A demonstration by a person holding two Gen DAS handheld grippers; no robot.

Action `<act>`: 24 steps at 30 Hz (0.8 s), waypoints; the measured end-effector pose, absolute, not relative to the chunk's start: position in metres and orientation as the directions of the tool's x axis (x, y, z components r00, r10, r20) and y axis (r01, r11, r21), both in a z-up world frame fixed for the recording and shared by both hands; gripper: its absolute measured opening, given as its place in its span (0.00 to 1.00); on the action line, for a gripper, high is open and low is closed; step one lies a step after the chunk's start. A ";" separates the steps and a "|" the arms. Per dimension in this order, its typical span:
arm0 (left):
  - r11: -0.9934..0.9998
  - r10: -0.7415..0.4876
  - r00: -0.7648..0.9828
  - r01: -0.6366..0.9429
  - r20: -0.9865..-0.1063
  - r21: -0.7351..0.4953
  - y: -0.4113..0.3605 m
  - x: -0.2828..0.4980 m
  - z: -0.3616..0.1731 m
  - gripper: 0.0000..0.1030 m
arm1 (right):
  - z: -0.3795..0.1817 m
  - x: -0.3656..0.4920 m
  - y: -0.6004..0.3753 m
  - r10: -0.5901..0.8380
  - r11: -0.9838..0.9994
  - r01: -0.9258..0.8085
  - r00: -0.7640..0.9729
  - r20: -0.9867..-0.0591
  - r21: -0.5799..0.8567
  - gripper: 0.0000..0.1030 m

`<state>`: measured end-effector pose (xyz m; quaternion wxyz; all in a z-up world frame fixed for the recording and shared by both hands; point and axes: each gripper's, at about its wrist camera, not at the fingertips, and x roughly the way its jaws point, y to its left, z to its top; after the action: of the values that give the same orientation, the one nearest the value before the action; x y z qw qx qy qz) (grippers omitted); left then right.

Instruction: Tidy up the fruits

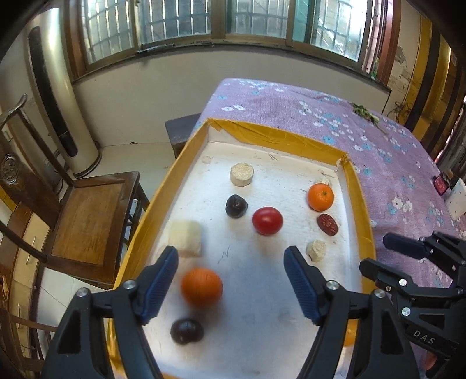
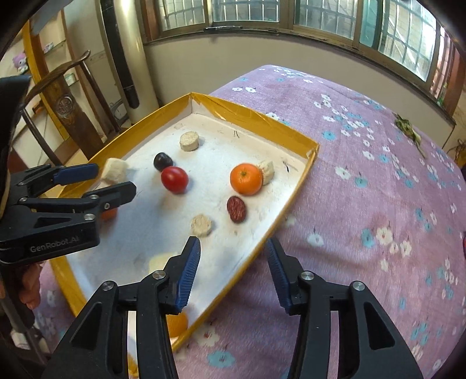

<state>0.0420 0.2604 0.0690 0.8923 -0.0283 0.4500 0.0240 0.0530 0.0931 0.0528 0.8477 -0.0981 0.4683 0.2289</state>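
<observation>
Both grippers, left [image 1: 231, 287] & right [image 2: 233, 272], hung jaws apart w/ nothing held over the tray [image 1: 359, 186]; fruits (oranges [image 1: 320, 197], tomato [image 1: 267, 220], plums [image 1: 236, 205], date [image 1: 327, 224]) all lay inside, scattered mid-tray to right edge, ungrouped, so sorting seemed mostly left.

Purple cloth [image 1: 364, 140] with white and blue flowers covers the table. Wooden chair [image 1: 87, 221] stands left of it, dark stool [image 1: 182, 131] tucked at the far corner. Tall cream floor-standing air conditioner [image 1: 58, 96] against the wall. Barred windows [image 1: 186, 17] run along the back. Green sprig [image 2: 407, 128] lies on the cloth, far right
</observation>
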 end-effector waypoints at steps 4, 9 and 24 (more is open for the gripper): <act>0.994 0.037 0.628 -0.102 -0.778 -0.035 0.251 0.017 0.080 0.81 | 0.058 0.033 0.080 0.302 0.884 -0.464 0.461 -0.834 0.064 0.54; 0.990 0.075 0.650 -0.139 -0.756 -0.021 0.230 -0.009 0.086 0.84 | 0.070 0.000 0.057 0.324 0.885 -0.460 0.500 -0.803 0.071 0.69; 0.949 0.228 0.648 -0.316 -0.726 0.015 0.195 -0.085 0.093 1.00 | 0.072 -0.057 0.010 0.352 0.865 -0.500 0.544 -0.762 0.043 0.81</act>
<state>-0.0847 0.1950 0.0929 0.9061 -0.0564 0.3915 0.1500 -0.0571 0.0102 0.0718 0.8740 -0.0901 0.4107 0.2436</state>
